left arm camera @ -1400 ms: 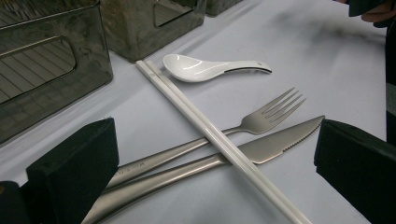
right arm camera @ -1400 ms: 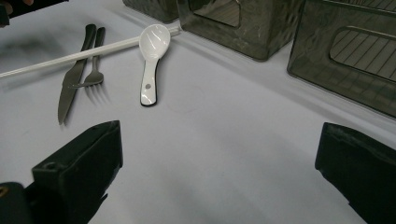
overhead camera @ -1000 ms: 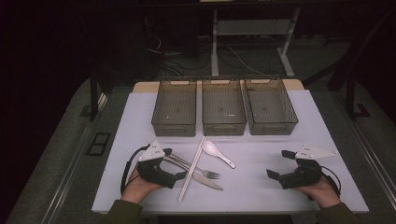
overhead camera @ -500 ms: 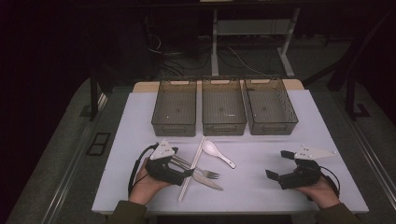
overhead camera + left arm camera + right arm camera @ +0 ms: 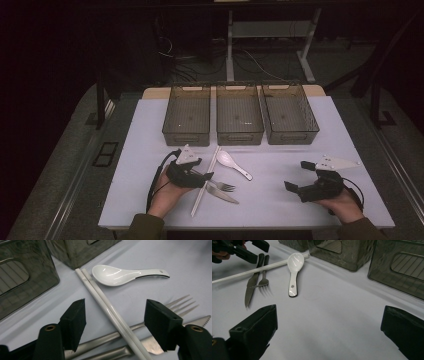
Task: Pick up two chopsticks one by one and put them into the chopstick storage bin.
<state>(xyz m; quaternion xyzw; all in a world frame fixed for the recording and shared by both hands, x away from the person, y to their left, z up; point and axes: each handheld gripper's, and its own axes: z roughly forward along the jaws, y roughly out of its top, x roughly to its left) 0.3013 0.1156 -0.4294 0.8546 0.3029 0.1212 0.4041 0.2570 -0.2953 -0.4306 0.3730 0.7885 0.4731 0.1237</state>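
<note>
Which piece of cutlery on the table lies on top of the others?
The white chopsticks. The pair crosses over the handles of the metal fork and knife, between the left gripper and its open jaws. The white spoon lies flat on the table.

Lab, dark room, white table [image 5: 150,200], floor cables [image 5: 250,60]

Three dark bins [image 5: 239,115], two white chopsticks [image 5: 206,180], one white spoon [image 5: 231,163], one fork [image 5: 218,185], one knife [image 5: 222,195].
</note>
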